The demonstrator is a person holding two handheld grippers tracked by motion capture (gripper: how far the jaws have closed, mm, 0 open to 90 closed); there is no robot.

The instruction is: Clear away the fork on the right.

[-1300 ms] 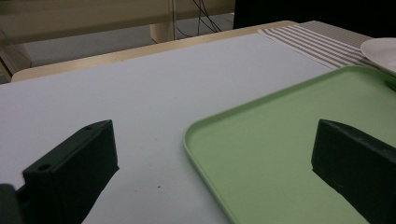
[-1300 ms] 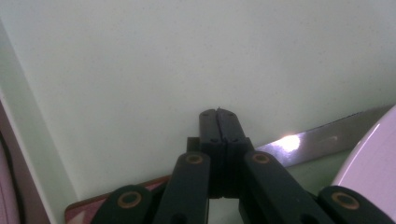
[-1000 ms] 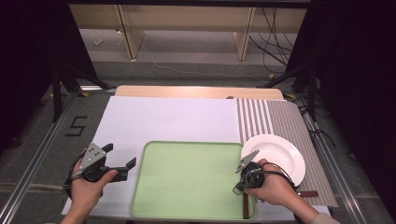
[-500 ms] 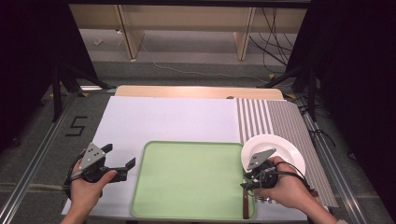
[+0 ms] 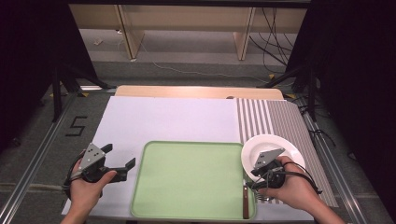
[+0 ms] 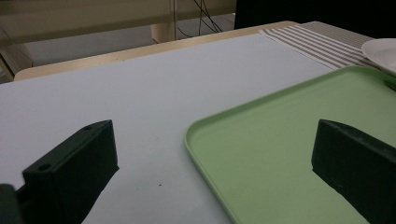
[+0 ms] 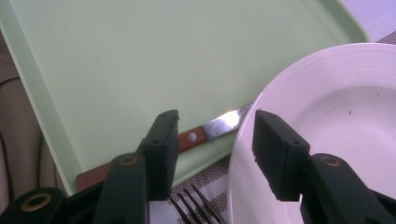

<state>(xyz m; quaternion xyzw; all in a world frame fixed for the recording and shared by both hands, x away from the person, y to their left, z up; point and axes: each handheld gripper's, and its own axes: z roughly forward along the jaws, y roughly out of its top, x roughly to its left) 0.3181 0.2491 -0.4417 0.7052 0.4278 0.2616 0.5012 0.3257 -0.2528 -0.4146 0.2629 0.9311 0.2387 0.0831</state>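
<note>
The right gripper (image 5: 256, 173) had just let go: a second earlier its jaws were nearly together low at the tray's right edge, and then they had been opening, with the hand lifted a little toward the plate. In the right gripper view the jaws stood apart with nothing between them, and the wooden-handled table knife (image 7: 196, 136) lay below on the flat, light-green plastic tray (image 5: 187, 179), along its right rim near the front right corner. I judged the knife delivered and the gripper free for the next piece, probably the metal fork (image 7: 196, 207) whose tines showed on the striped cloth beside the tray.

The left gripper (image 5: 120, 163) had not moved; its jaws were wide apart and empty by the tray's left edge.

The desk (image 5: 196, 92) carried a white sheet (image 5: 173, 121), a grey-striped placemat (image 5: 275, 121) on its right side, and on that the round white ceramic plate (image 5: 273, 145), just beside the tray. Behind were a grey floor, cables and pale wooden furniture legs.
</note>
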